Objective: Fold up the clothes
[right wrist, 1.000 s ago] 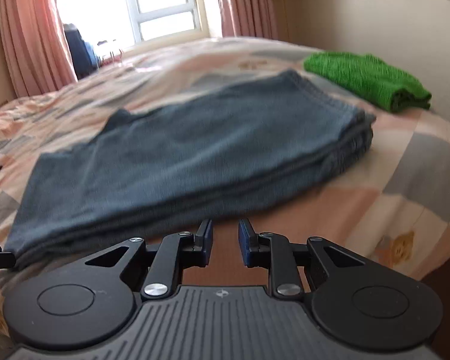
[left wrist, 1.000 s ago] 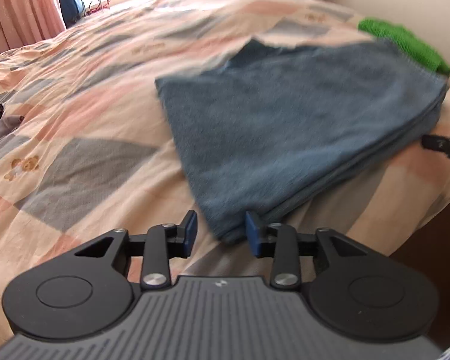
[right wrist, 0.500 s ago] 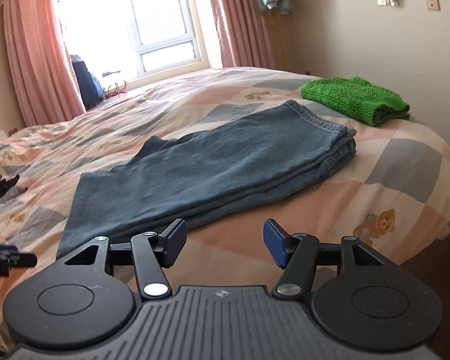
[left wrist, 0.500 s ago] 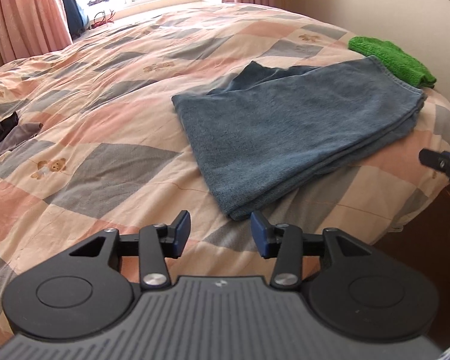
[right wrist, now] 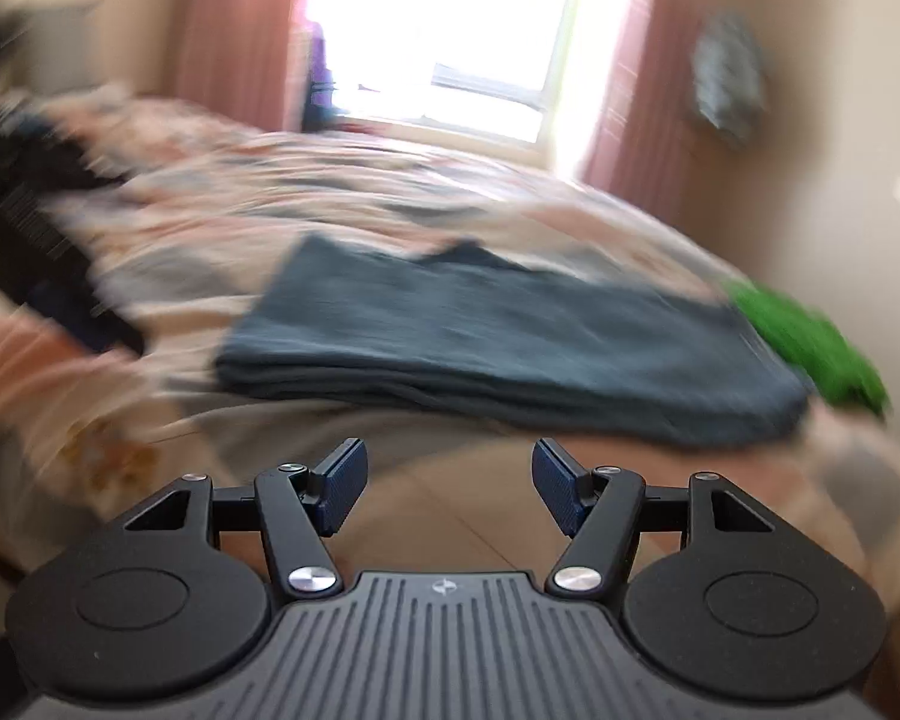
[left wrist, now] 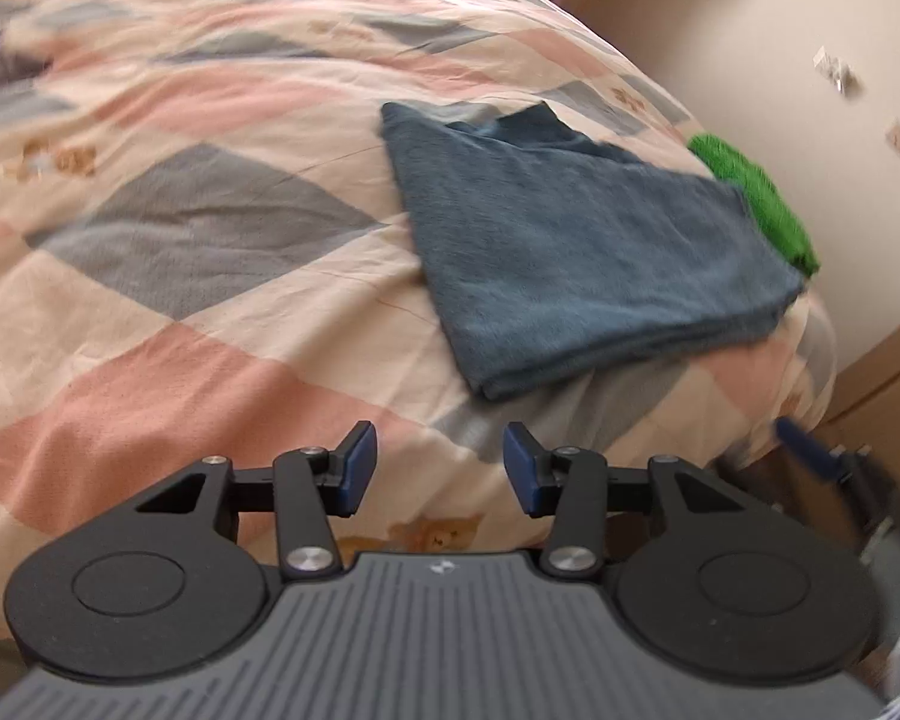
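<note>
Here there are two folded garments: one folded blue denim garment (left wrist: 582,264) and one folded bright green knitted garment (left wrist: 756,198). There are also two grippers, each with two blue-padded fingers. Both garments lie on a bed covered by a quilt of pink, grey and cream diamond patches with small bear prints (left wrist: 198,228). The denim lies near the bed's right edge, close to its near right corner, and the green piece sits just beyond it against that same edge, beside a cream wall (left wrist: 822,12). In the right wrist view, blurred by motion, pink curtains (right wrist: 630,60) frame a bright window (right wrist: 450,30) past the far edge of the bed.

The left gripper (left wrist: 439,468) is spread apart and empty, above the near edge of the quilt, with the denim ahead and to its right, not touching. The right gripper (right wrist: 448,492) is likewise spread wide and empty, short of the denim's folded edge.
</note>
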A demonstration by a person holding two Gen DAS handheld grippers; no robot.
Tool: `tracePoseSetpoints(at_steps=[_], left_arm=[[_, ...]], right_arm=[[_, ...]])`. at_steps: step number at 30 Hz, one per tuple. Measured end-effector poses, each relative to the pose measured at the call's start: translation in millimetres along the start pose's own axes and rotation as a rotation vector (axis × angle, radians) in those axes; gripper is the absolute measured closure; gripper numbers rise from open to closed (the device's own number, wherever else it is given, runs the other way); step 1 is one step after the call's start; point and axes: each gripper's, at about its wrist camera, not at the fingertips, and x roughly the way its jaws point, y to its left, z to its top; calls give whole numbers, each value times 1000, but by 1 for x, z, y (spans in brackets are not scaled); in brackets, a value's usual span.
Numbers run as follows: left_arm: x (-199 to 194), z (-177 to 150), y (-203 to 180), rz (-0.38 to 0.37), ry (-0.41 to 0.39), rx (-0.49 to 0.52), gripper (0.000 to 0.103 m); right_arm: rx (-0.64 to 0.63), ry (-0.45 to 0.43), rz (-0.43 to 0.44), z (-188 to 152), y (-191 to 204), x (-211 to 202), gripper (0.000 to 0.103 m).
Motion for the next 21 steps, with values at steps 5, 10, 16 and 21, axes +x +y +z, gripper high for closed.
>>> tracePoseSetpoints(at_steps=[5, 10, 16, 21], left_arm=[[13, 24, 14, -47, 10, -57, 62], [34, 52, 18, -84, 22, -77, 61], [65, 74, 27, -134, 55, -131, 61], [92, 95, 40, -177, 59, -196, 61]], right_arm=[[-236, -80, 64, 16, 56, 26, 38], [-386, -104, 68, 23, 95, 62, 38], [-579, -95, -44, 6, 127, 92, 40], [-558, -123, -138, 6, 124, 106, 47]])
